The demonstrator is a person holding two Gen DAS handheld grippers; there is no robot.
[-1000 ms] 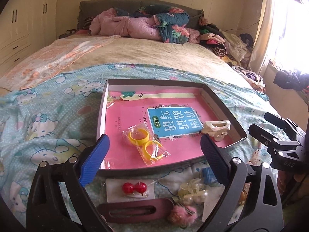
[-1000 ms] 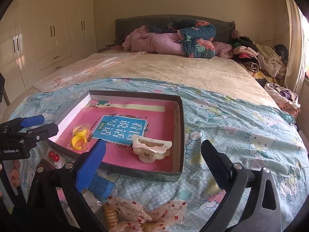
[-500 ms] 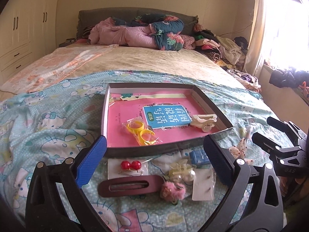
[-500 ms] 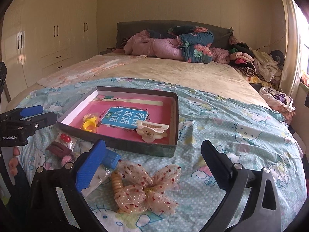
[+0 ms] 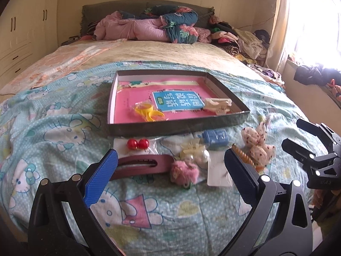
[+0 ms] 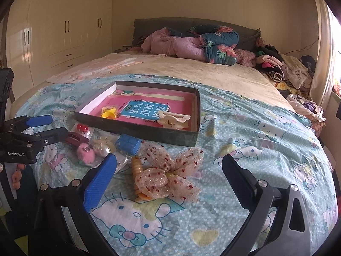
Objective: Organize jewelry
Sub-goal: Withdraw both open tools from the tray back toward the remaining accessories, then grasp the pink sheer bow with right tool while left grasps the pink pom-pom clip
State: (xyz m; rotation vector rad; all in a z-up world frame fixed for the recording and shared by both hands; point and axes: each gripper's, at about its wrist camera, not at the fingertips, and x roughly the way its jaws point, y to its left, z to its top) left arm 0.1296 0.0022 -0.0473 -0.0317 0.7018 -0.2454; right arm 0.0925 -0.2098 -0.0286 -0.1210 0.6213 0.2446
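A shallow dark box with a pink lining lies on the bed. It holds bagged yellow rings and a cream claw clip. In front of it lie red bead earrings, a maroon hair clip, a pink pompom, a pearl clip, a blue box and a dotted gauze bow. My left gripper is open and empty above the maroon clip. My right gripper is open and empty over the bow.
The Hello Kitty quilt covers the near half of the bed. Rolled bedding and piled clothes sit at the head. Wardrobes stand at left, a bright curtained window at right.
Both grippers have pulled back from the box toward the bed's near edge. More of the loose accessories in front of the box show now. Both stay open.
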